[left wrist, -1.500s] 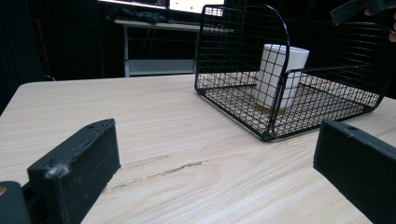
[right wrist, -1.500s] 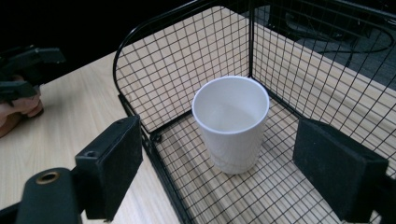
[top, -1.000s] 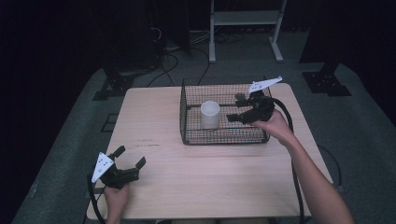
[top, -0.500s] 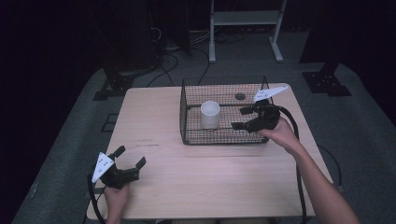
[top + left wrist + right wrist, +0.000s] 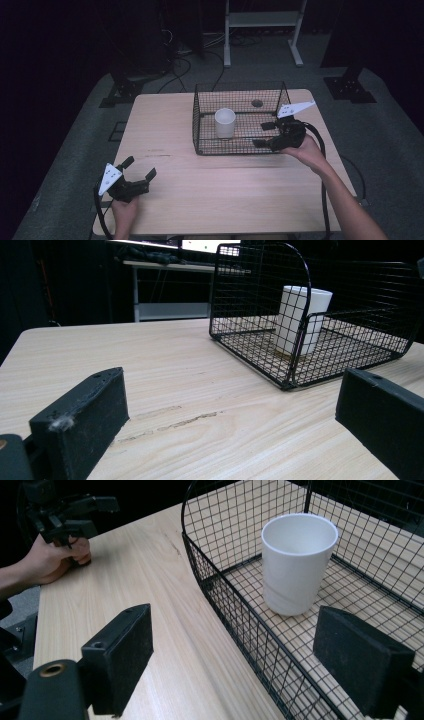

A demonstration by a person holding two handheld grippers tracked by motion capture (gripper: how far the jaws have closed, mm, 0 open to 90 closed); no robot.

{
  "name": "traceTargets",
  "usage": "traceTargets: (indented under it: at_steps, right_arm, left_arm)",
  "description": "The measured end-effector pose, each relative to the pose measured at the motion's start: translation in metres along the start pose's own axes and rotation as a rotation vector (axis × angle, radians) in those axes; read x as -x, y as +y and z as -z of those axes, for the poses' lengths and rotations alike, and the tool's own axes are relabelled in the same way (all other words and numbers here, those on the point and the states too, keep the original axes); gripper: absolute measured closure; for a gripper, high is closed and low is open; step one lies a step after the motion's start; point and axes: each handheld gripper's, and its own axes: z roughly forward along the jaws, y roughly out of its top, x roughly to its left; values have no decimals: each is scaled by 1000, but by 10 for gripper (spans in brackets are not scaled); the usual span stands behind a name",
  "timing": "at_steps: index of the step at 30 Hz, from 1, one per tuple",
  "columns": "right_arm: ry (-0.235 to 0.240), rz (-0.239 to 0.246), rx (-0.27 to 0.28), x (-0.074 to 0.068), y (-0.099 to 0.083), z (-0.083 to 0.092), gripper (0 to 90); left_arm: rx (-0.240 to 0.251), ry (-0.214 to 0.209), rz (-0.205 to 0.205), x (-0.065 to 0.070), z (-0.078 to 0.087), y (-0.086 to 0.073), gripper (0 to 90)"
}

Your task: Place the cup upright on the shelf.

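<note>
A white cup [image 5: 225, 122] [image 5: 302, 320] [image 5: 297, 562] stands upright inside a black wire basket [image 5: 235, 142] [image 5: 250, 285] [image 5: 225, 595] on the wooden table [image 5: 165, 130]. My right gripper [image 5: 261, 135] [image 5: 235, 640] hovers at the basket's front right corner, open. Its jaws straddle the front wire wall without touching it: one is over the table, the other over the basket floor, short of the cup. My left gripper [image 5: 141, 166] [image 5: 230, 405] [image 5: 97, 515] rests low at the table's near left corner, open with nothing between its jaws, pointing toward the basket.
A round hole [image 5: 257, 103] in the tabletop lies behind the basket. Beyond the table stand a white-framed rack [image 5: 260, 20] and black stand bases [image 5: 350, 87] [image 5: 122, 92] on the grey floor, with cables. Bare wood stretches between the two grippers.
My right gripper has moved from the basket's right rim toward the near front corner and a little lower. The left gripper and the cup have not moved.
</note>
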Motion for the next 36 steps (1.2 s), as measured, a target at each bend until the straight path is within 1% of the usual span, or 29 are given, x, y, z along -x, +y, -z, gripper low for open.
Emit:
traceTargets:
  at_steps: [6, 14, 16, 23, 31, 36]
  right_arm:
    - [11, -5, 15, -5, -9, 5, 152]
    - [24, -5, 22, -12, -19, 6, 152]
    - [21, -4, 21, -13, -23, 6, 152]
    - [20, -24, 19, -13, -37, 9, 152]
    - [18, -33, 27, -17, -53, 12, 152]
    - [10, -37, 18, -20, -63, 12, 152]
  left_arm:
    - [1, 0, 0, 0, 0, 0, 0]
    - [0, 1, -1, 0, 0, 0, 0]
    - [-1, 1, -1, 0, 0, 0, 0]
    - [0, 0, -1, 0, 0, 0, 0]
    - [-1, 1, -2, 1, 0, 0, 0]
    - [-2, 2, -3, 1, 0, 0, 0]
